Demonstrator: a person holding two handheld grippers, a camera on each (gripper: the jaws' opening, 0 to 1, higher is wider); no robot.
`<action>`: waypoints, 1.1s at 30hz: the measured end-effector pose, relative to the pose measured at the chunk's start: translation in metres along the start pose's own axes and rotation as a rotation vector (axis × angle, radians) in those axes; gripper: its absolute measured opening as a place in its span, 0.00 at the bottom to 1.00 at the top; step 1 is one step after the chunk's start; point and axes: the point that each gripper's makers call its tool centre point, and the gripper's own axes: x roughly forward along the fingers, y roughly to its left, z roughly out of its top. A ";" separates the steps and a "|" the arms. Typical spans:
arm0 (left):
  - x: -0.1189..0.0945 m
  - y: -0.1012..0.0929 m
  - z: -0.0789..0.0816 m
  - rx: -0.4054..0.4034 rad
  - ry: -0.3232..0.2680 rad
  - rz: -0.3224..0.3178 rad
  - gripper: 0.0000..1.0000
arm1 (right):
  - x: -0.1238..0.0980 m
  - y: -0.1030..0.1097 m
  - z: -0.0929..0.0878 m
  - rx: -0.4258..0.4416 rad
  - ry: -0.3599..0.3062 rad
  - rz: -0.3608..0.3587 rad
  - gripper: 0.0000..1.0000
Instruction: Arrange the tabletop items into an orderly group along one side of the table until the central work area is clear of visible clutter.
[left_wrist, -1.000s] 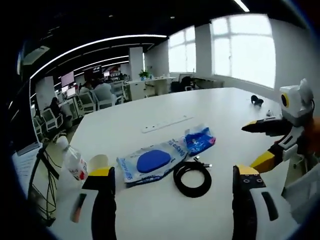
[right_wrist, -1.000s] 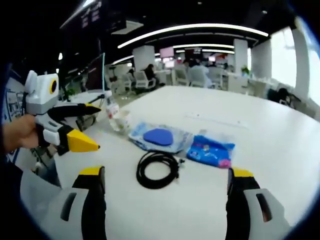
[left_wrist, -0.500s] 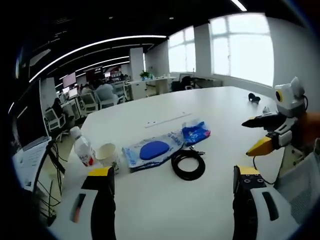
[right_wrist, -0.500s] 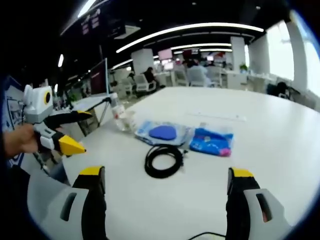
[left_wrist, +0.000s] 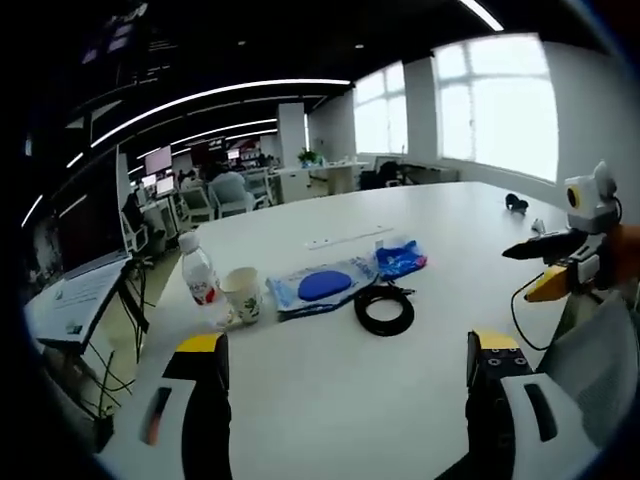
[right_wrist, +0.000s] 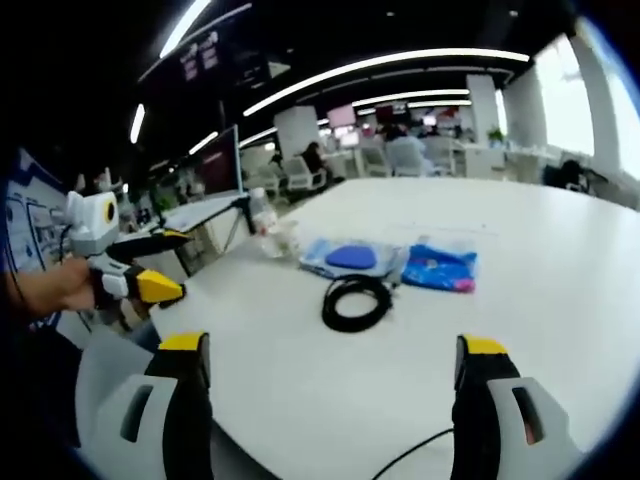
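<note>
On the white table (left_wrist: 330, 390) lie a coiled black cable (left_wrist: 385, 311), a clear package with a blue pad (left_wrist: 322, 287) and a blue packet (left_wrist: 401, 259). A water bottle (left_wrist: 198, 280) and a paper cup (left_wrist: 242, 295) stand left of them. My left gripper (left_wrist: 350, 350) is open, well short of the items, and holds nothing. The right gripper (left_wrist: 545, 270) shows at the right, jaws apart. In the right gripper view, my right gripper (right_wrist: 333, 350) is open and empty; the cable (right_wrist: 357, 300), package (right_wrist: 352, 257), packet (right_wrist: 440, 268), bottle (right_wrist: 262, 212) and cup (right_wrist: 285, 235) lie ahead. The left gripper (right_wrist: 160, 265) is at the left, in a hand.
A long white power strip (left_wrist: 350, 237) lies behind the items, and a small dark object (left_wrist: 515, 203) sits far right. A thin black lead (right_wrist: 410, 455) crosses the near table edge. Office desks, chairs and monitors stand beyond the table.
Both views have pulled back from the table, so the items look smaller and farther. The bottle and cup have come fully into the left gripper view. The items have not moved.
</note>
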 end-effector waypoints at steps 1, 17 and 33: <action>-0.003 0.000 -0.003 0.003 0.000 0.011 0.99 | -0.002 0.002 -0.001 0.001 -0.010 0.002 1.00; -0.043 0.001 -0.009 -0.022 -0.076 0.079 0.98 | -0.026 0.022 -0.017 -0.017 -0.037 0.003 1.00; -0.052 -0.001 -0.012 -0.045 -0.128 0.100 0.96 | -0.045 0.019 0.000 -0.115 -0.119 -0.078 1.00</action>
